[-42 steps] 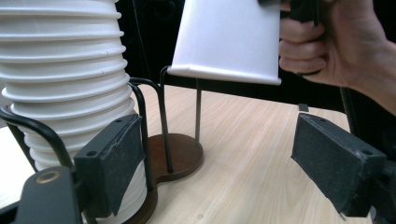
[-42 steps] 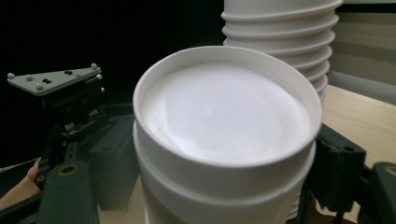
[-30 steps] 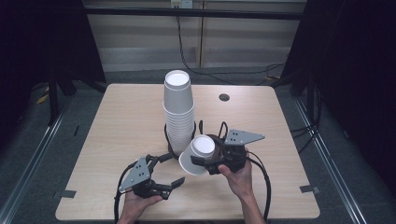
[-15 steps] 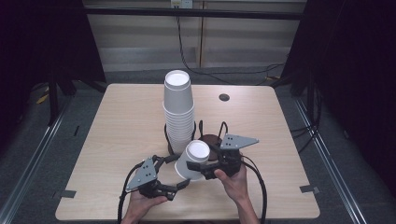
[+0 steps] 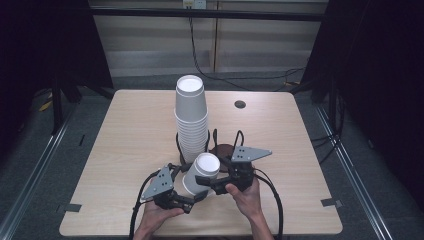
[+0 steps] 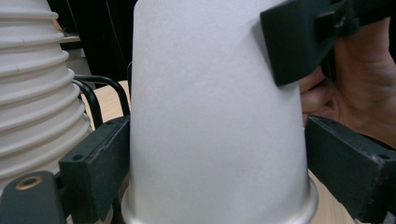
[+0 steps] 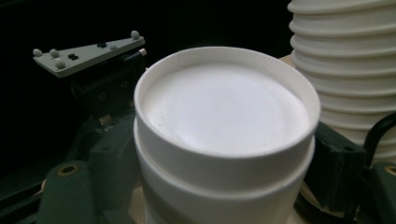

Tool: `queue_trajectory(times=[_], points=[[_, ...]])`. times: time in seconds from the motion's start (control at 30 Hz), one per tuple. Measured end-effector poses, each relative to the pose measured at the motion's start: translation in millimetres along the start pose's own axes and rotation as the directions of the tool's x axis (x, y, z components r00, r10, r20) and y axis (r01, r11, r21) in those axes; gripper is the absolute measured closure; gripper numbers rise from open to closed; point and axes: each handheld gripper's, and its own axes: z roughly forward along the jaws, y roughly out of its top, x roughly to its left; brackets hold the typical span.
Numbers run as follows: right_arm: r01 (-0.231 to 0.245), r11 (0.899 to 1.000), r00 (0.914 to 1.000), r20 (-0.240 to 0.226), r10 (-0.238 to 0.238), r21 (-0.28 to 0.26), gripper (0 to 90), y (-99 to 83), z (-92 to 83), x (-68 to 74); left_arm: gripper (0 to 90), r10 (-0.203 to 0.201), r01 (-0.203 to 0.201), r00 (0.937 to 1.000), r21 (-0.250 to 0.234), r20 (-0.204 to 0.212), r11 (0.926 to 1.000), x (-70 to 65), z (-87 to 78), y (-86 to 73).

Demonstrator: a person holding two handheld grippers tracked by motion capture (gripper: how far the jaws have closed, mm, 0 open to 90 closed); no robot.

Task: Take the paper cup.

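Cup: upside-down paper cup (image 5: 201, 172), front-centre of the bench (image 5: 125, 150), at 6 o'clock from the cup stack (image 5: 191, 117).
Right claw (image 5: 210, 184): clamped on its upper wall.
Left claw (image 5: 192, 200): jaws just opening, straddling the cup's base; pad contact unclear.
Risk: squeezing dents the cup; a tilt could topple the stack.

One tall stack of white cups (image 5: 191, 117) stands at the table's (image 5: 130, 130) centre. Two nested loose cups (image 5: 201, 172) lie at 6 o'clock. Two grippers.

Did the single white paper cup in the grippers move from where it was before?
Yes. The single white paper cup moved down the high view, away from the tall stack of white cups, toward the person.
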Motion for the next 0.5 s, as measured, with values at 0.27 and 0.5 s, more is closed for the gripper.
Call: queue_trajectory(times=[0.27,0.5], points=[[-0.003,1.0,1.0,0.004,0.003,-0.007,22.6,-2.4,-0.4,0.5,12.3,-0.009,0.009,0.9999,-0.007,0.012,0.9999,0.6,5.2,-2.0],[0.007,1.0,1.0,0.007,-0.006,-0.006,20.3,-4.4,-1.0,0.5,15.4,-0.012,0.012,0.9999,0.016,0.005,0.9998,0.7,5.0,-1.7]])
